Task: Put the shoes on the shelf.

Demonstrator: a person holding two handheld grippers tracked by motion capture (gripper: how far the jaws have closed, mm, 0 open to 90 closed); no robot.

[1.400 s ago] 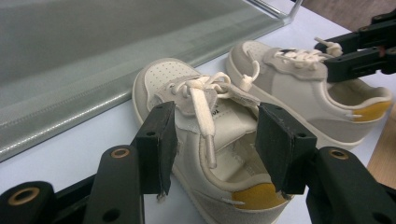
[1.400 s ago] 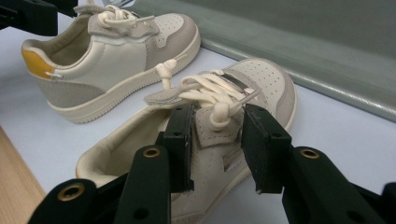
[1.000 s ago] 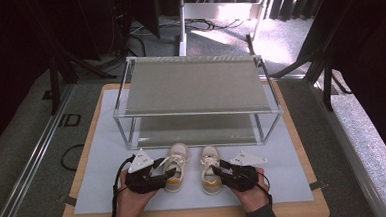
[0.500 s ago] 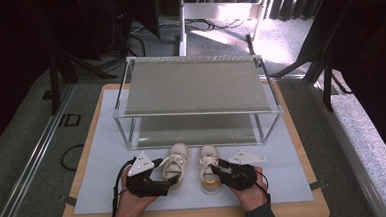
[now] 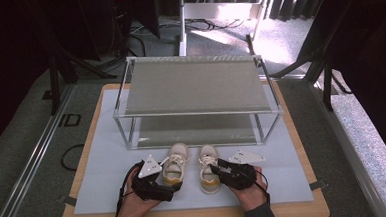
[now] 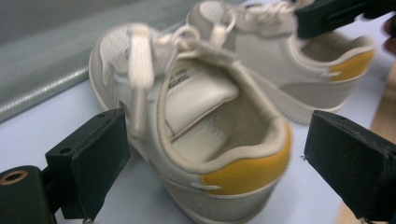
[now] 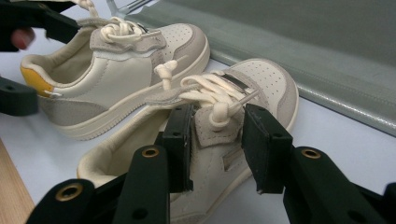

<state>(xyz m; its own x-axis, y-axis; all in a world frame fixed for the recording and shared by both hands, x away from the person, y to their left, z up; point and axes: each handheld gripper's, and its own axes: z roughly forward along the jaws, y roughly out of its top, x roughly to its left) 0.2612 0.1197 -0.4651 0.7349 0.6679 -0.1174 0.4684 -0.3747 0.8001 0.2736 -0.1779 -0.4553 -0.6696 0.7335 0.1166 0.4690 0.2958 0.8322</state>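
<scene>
Two small cream sneakers with yellow heels stand side by side on the pale mat (image 5: pixel 293 148). My left gripper (image 6: pixel 215 154) is open. Its jaws have just been opening and now stand wide on either side of the left shoe's (image 6: pixel 210 135) heel, clear of it. In the high view the left gripper (image 5: pixel 171 182) sits at the left shoe (image 5: pixel 174 162). My right gripper (image 7: pixel 215 135) is shut on the tongue and laces of the right shoe (image 7: pixel 261 88), which rests on the mat. From above, the right gripper (image 5: pixel 215 171) reaches onto the right shoe (image 5: pixel 209 180).
A two-tier rack (image 5: pixel 194 83) with a metal frame and grey shelves stands just behind the shoes. The mat lies on a wooden board (image 5: pixel 306 210). Dark stands and cables surround the table on the floor.
The left gripper's jaws have spread away from the left shoe, which now stands free on the mat. The right gripper has kept its hold and place.
</scene>
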